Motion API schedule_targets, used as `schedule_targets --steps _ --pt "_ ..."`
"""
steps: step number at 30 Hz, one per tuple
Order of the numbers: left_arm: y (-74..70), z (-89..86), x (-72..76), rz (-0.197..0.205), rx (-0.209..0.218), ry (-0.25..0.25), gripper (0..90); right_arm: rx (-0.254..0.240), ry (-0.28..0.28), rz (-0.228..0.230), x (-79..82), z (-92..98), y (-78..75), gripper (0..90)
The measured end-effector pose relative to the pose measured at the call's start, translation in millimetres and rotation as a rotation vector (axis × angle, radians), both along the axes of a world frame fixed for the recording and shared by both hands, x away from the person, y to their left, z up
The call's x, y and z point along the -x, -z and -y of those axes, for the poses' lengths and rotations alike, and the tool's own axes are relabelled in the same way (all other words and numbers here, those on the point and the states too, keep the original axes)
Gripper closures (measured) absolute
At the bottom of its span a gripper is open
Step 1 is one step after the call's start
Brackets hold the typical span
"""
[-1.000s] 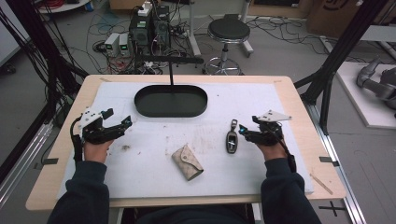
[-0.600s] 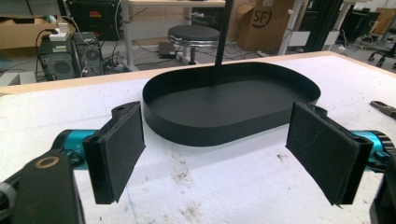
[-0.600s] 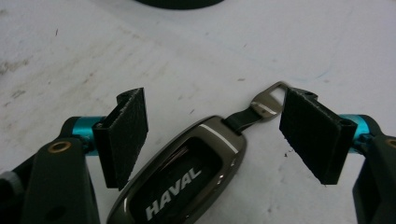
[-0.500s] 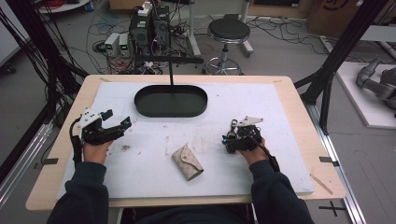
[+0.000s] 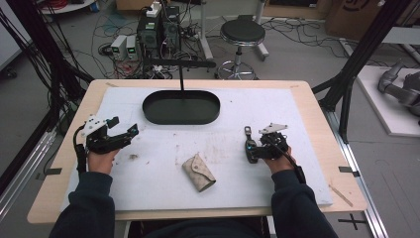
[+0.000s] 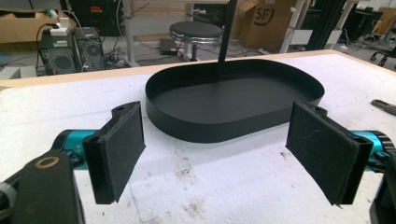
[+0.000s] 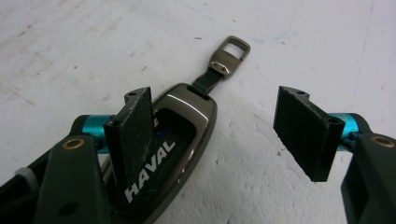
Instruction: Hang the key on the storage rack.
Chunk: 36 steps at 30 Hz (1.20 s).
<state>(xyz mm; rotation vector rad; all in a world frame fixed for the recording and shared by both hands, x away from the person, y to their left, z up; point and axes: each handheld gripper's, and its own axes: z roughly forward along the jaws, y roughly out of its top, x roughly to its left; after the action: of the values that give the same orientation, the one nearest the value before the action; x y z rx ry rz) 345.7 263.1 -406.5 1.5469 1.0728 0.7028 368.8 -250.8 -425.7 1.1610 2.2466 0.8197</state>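
On the table [image 5: 307, 106], one car key [image 5: 249, 145], one pouch [image 5: 198, 172], one tray [image 5: 181, 107]

"HAVAL" on key fob [image 7: 161, 163], "SF" on cardboard box [image 6: 267, 18]

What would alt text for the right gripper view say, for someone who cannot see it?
A dark car key fob marked HAVAL lies on a white table, its metal loop pointing away. The right claw stands open over it, one black pad in front of the fob and the other off to its side.

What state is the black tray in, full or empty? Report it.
Empty. The left gripper view shows the black tray's bare floor; the car key and the tan pouch lie outside it on the white mat.
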Motion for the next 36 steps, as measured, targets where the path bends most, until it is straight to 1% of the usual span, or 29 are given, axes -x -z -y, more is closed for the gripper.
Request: schedule_targets --steps 1,2,3,4,5,6,7,8,9,10,11,12,13,15,16,19,22,23,24,25,26,29,30,31,32,33,34,35,36 --pt "0.2 0.4 -0.2 0.0 0.003 0.001 19.1 -0.041 -0.005 -0.022 -0.4 0.3 2.5 28.8" --pt "0.3 0.4 -0.4 -0.001 0.001 0.002 19.1 -0.041 -0.005 -0.022 -0.4 0.3 2.5 28.8" --pt "0.5 0.6 -0.6 -0.002 0.002 0.002 19.1 -0.064 -0.007 -0.031 -0.3 -1.0 3.3 27.5" --pt "0.6 0.4 -0.7 -0.003 0.0 0.003 19.2 -0.083 -0.025 -0.058 -1.3 -6.0 6.4 26.1" --pt "0.6 0.3 -0.8 -0.005 -0.001 0.002 19.2 -0.083 -0.025 -0.058 -1.3 -6.0 6.4 26.1" --pt "0.7 0.4 -0.8 -0.005 0.001 0.002 19.2 -0.086 -0.032 -0.078 -1.6 -9.4 8.5 25.6" --pt "0.7 0.1 -0.8 -0.004 0.001 0.003 19.2 -0.075 -0.043 -0.089 -2.4 -11.9 10.8 25.6" --pt "0.6 0.1 -0.8 -0.004 0.003 0.003 19.2 -0.056 -0.042 -0.101 -2.4 -14.3 12.6 25.7" --pt "0.5 -0.1 -0.5 -0.004 0.005 0.001 19.2 -0.029 -0.028 -0.115 -3.3 -15.2 15.2 27.0" --pt "0.4 -0.3 -0.5 -0.003 0.004 0.0 19.2 -0.038 -0.024 -0.122 -4.4 -13.7 15.4 28.1" --pt "0.4 -0.3 -0.5 -0.004 0.004 0.001 19.2 -0.054 -0.02 -0.137 -5.6 -11.2 15.0 31.3" --pt "0.4 -0.3 -0.5 -0.006 0.004 0.002 19.2 -0.054 -0.02 -0.137 -5.6 -11.2 15.0 31.3" --pt "0.5 0.0 -0.6 -0.006 0.005 0.0 19.2 -0.064 -0.022 -0.143 -6.1 -9.9 14.7 34.5" --pt "0.5 0.4 -0.6 -0.006 -0.001 0.004 19.4 -0.067 -0.039 -0.148 -6.2 -8.3 13.5 43.2" --pt "0.5 0.7 -0.6 -0.005 0.0 0.004 19.5 -0.055 -0.059 -0.143 -6.6 -7.1 12.8 48.1" --pt "0.6 1.2 -0.6 -0.005 0.002 0.005 19.6 -0.035 -0.115 -0.129 -7.6 -5.6 12.2 49.2" --pt "0.6 0.7 -0.6 -0.006 0.0 0.004 19.6 -0.016 -0.137 -0.118 -8.2 -6.3 11.8 49.1" --pt "0.6 0.6 -0.7 -0.007 0.0 0.003 19.6 -0.011 -0.15 -0.109 -8.7 -6.2 12.0 48.5" --pt "0.7 0.8 -0.8 -0.007 0.001 0.003 19.6 -0.015 -0.148 -0.107 -8.7 -6.7 12.8 45.4" --pt "0.8 1.1 -0.9 -0.009 0.003 0.006 19.6 -0.029 -0.134 -0.1 -9.2 -7.9 14.2 32.6" --pt "0.8 1.1 -0.8 -0.01 -0.001 0.006 19.6 -0.032 -0.128 -0.107 -12.5 -10.6 19.0 18.8" --pt "0.8 1.9 -0.6 -0.009 -0.004 0.007 19.7 -0.038 -0.137 -0.105 -15.1 -9.7 19.9 17.7" --pt "0.8 2.1 -0.7 -0.009 -0.006 0.008 19.8 -0.046 -0.14 -0.116 -16.0 -8.7 20.2 18.2" --pt "0.8 2.2 -0.7 -0.009 -0.005 0.007 19.9 -0.047 -0.142 -0.115 -16.3 -8.4 20.2 19.6" --pt "0.9 2.2 -0.9 -0.011 -0.006 0.009 19.9 -0.047 -0.146 -0.12 -15.7 -9.0 19.5 24.1" --pt "1.1 2.4 -1.0 -0.013 -0.006 0.011 20.0 -0.049 -0.16 -0.118 -14.8 -9.7 18.5 30.9" --pt "1.3 2.7 -1.2 -0.013 -0.007 0.011 20.0 -0.057 -0.165 -0.117 -13.9 -10.3 17.9 36.0" --pt "1.3 3.2 -1.1 -0.015 -0.005 0.013 20.0 -0.058 -0.166 -0.12 -13.4 -10.6 17.3 38.7" --pt "1.2 3.6 -1.0 -0.014 -0.007 0.014 20.2 -0.06 -0.158 -0.123 -13.7 -10.8 16.7 43.5"
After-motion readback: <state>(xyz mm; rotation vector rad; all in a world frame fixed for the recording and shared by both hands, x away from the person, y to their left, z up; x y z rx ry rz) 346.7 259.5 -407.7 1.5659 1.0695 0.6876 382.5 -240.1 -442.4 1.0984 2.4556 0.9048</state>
